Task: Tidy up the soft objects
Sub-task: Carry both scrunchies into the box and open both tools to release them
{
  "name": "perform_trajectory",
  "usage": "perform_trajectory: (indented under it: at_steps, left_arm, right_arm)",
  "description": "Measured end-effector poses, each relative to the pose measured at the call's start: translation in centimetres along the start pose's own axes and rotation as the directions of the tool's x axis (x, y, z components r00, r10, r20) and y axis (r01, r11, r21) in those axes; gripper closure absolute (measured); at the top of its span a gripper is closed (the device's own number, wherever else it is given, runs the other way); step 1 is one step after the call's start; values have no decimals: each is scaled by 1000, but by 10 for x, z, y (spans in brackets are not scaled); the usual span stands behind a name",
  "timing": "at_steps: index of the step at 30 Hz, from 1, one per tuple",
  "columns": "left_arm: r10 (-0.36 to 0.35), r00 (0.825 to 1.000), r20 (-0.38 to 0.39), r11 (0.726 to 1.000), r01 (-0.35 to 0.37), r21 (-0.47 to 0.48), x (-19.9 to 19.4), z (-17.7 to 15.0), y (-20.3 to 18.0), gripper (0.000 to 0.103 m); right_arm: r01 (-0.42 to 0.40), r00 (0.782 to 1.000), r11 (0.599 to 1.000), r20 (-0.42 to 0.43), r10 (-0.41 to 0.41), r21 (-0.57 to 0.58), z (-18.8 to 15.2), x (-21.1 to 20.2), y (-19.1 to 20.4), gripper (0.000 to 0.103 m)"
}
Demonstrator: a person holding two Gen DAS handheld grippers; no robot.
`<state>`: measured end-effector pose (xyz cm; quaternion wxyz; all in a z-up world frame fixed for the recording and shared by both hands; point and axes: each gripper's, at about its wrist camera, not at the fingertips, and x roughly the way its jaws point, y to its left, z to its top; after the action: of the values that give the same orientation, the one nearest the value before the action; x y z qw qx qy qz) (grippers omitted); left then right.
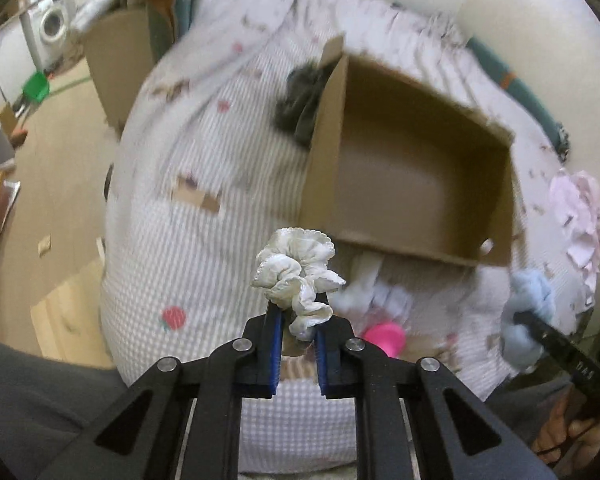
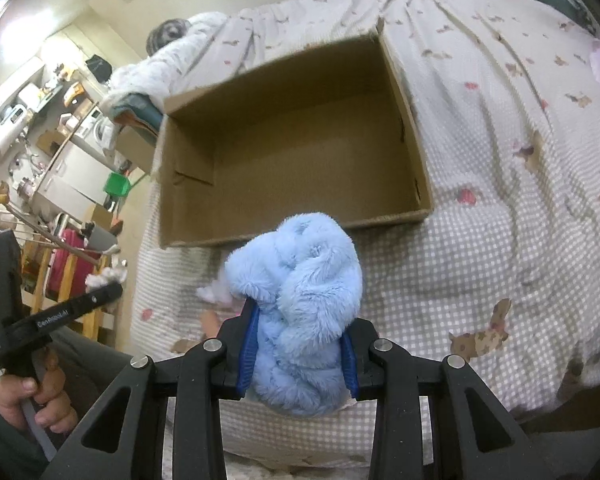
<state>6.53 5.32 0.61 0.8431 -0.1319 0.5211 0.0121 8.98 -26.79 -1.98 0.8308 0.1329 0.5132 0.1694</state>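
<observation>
My left gripper (image 1: 298,320) is shut on a white frilly scrunchie (image 1: 298,276) and holds it above the bed, just short of the near wall of an open cardboard box (image 1: 416,160). My right gripper (image 2: 298,336) is shut on a fluffy light-blue soft piece (image 2: 300,312), held in front of the same box (image 2: 292,152), whose inside shows bare cardboard. The blue piece also shows at the right of the left wrist view (image 1: 528,320). The left gripper with the scrunchie shows at the left of the right wrist view (image 2: 104,284).
The box sits on a bed with a checked quilt (image 2: 480,240). A pink round object (image 1: 384,336) and white soft bits (image 1: 364,284) lie by the box's near wall. A dark furry item (image 1: 300,96) lies beyond the box, pink-white cloth (image 1: 580,216) at right. Cluttered room at left.
</observation>
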Motion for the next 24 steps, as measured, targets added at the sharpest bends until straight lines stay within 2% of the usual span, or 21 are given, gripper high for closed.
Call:
perform_trajectory:
  at_steps: [6, 12, 19, 24]
  left_arm:
    - [-8, 998, 69, 997, 2, 77, -13, 22, -33, 90]
    - [-27, 994, 106, 988, 10, 156, -15, 45, -64, 90]
    - [-25, 989, 147, 978, -6, 209, 1, 84, -91, 90]
    - [-14, 989, 146, 973, -20, 230, 25, 103, -106, 90]
  right_arm:
    - [-21, 999, 1000, 33, 20, 4, 11, -17, 9, 66]
    - [-19, 997, 1000, 73, 20, -8, 41, -24, 16, 66]
    - [5, 991, 1000, 136, -5, -2, 83, -18, 19, 66]
    - [17, 990, 1000, 140, -18, 10, 105, 4, 13, 66]
